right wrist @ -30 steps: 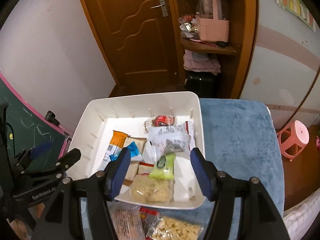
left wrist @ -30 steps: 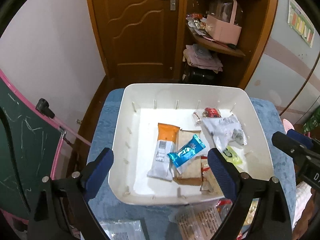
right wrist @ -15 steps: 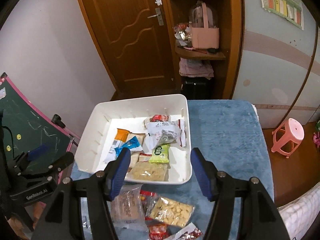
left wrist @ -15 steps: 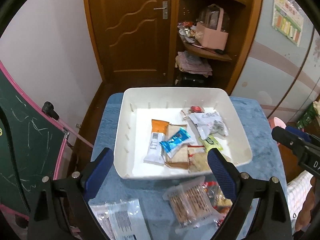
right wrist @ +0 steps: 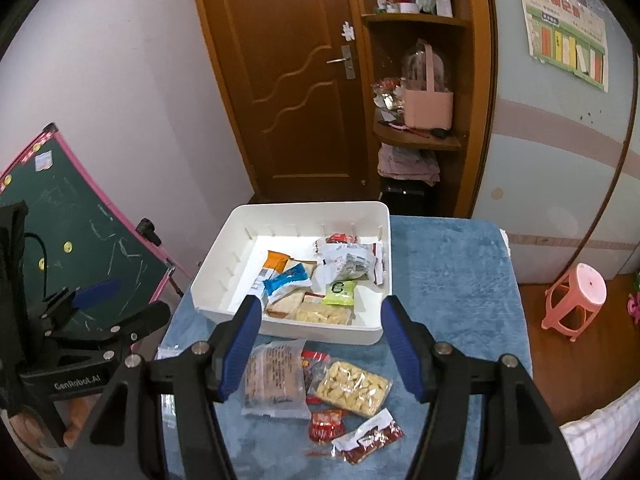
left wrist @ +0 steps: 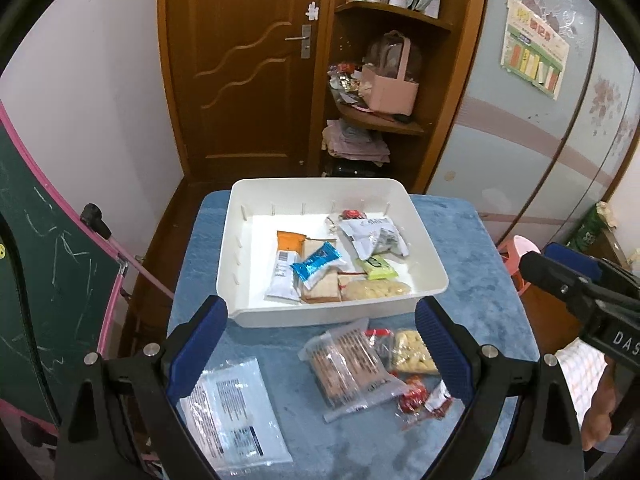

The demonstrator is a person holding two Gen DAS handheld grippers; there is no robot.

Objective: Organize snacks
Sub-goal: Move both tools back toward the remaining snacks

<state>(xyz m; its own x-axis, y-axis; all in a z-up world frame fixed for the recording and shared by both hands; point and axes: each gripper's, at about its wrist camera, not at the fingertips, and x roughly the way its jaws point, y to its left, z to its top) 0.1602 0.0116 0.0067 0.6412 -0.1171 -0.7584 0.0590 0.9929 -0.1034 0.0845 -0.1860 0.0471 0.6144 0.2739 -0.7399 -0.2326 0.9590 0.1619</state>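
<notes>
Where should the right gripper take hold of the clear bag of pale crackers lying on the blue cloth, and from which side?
Probably from above, pinching across the short width of the cracker bag. It lies flat on the blue cloth, its right long edge free; the left edge touches a red packet, so spare that. The right gripper stands open and empty above it.

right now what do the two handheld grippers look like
Both are black plastic frames with silver bolts and ribbed blue pads on two fingers. The left gripper seen from the right wrist camera carries white "GenRobot.AI" lettering and a black cable. The right gripper shows white letters "DAS" on its side in the left wrist view.
</notes>
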